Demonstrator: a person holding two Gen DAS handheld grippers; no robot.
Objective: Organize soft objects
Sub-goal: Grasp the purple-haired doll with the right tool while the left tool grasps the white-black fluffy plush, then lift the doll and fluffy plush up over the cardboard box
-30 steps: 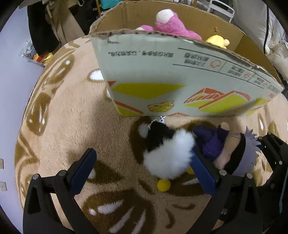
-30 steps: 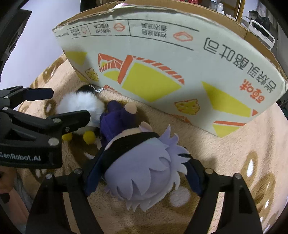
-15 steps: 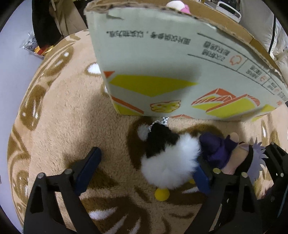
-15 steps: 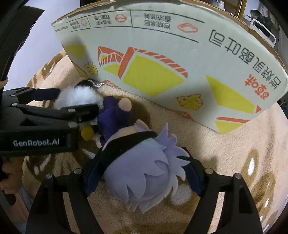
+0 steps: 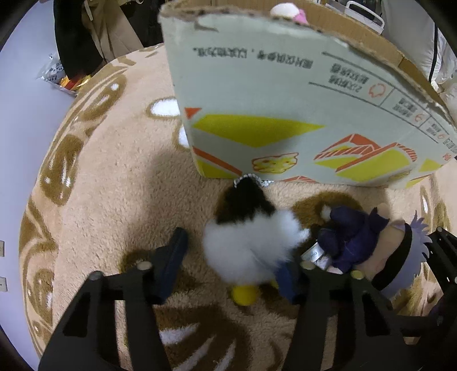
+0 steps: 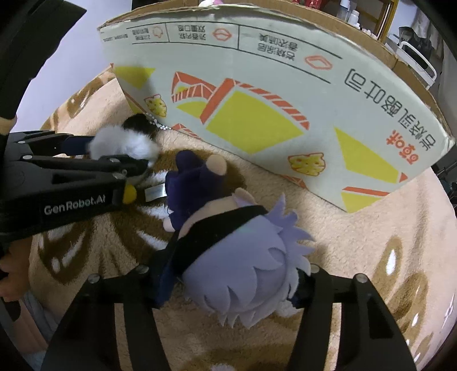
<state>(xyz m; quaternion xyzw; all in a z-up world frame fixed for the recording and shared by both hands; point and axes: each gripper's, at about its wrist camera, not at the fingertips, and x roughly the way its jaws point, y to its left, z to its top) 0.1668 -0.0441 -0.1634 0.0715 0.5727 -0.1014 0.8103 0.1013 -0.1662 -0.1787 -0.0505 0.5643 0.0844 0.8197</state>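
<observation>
Both grippers have just been closing, each with a toy between its jaws; the left gripper (image 5: 231, 262) has drawn in from a wide spread around the black-and-white fluffy plush (image 5: 251, 242), which lies on the tan patterned rug (image 5: 114, 177) just in front of the cardboard box (image 5: 285, 114); its right pad is buried in the white fur, while the left pad stands just beside the fur with a sliver of rug showing, so this reads as jaws not yet clenched on the toy; the right gripper (image 6: 231, 282) has narrowed onto the lavender-haired doll (image 6: 242, 274), and its pads now press the sides of the doll's head, a grasp on the doll as far as the picture tells; the doll also lies on the rug, beside the fluffy plush and near the box wall; judged from this, both pick-ups are under way and lifting into the box is the step to come

The left wrist view shows the box's open top, with a pink-and-white plush (image 5: 288, 12) peeking over the rim, and the gap at the left pad; the right wrist view hides that gap but shows the left gripper (image 6: 114, 154) side-on, the plush's yellow foot (image 6: 130, 194) under its finger, the ball chain (image 6: 157, 125) at the box's foot, and the doll's dark navy body (image 6: 194, 182) stretched toward the box
</observation>
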